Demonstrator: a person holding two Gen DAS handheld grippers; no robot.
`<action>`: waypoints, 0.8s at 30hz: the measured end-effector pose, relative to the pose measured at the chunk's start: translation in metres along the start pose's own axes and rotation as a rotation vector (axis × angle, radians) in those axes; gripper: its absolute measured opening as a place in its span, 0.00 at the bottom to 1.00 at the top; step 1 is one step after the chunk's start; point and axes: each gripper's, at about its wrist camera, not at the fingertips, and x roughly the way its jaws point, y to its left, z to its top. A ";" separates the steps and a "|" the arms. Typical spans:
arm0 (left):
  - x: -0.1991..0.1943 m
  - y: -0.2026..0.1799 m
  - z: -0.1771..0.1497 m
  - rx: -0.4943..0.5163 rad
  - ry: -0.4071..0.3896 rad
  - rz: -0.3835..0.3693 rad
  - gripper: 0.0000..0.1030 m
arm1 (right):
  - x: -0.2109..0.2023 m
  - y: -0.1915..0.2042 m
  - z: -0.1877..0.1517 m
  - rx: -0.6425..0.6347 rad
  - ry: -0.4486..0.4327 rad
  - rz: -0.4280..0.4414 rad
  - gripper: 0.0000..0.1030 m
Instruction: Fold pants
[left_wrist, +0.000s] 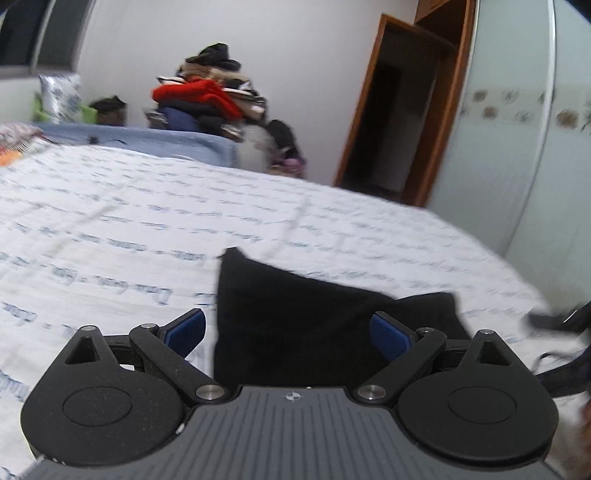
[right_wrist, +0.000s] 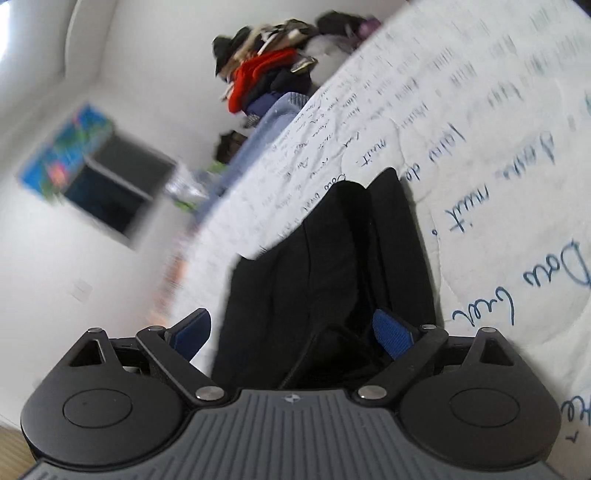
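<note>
The black pants (left_wrist: 295, 314) lie bunched on a white bedspread (left_wrist: 129, 229) printed with blue handwriting. In the left wrist view, my left gripper (left_wrist: 290, 332) is open. Its blue pads (left_wrist: 188, 328) stand wide apart on either side of the near edge of the pants. The right wrist view is tilted and shows the pants (right_wrist: 332, 266) as a long folded strip running away across the bedspread (right_wrist: 480, 166). My right gripper (right_wrist: 291, 334) is open too, with the near end of the pants between its spread fingers. Neither gripper is closed on the fabric.
A heap of clothes (left_wrist: 210, 96) with a red garment sits past the far edge of the bed, beside a blue blanket (left_wrist: 147, 136). An open wooden doorway (left_wrist: 388, 122) and a pale wardrobe (left_wrist: 517, 147) stand at the right. A dark blurred shape (left_wrist: 565, 321) sits at the right edge.
</note>
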 end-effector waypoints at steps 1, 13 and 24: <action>0.003 -0.002 -0.001 0.017 0.018 0.018 0.95 | -0.002 -0.006 0.004 0.038 0.004 0.052 0.92; 0.024 -0.025 -0.030 0.164 0.112 0.046 1.00 | 0.030 -0.018 0.018 -0.044 0.200 0.022 0.29; 0.022 -0.033 -0.036 0.209 0.110 0.040 1.00 | 0.008 -0.013 0.009 -0.160 0.200 -0.054 0.07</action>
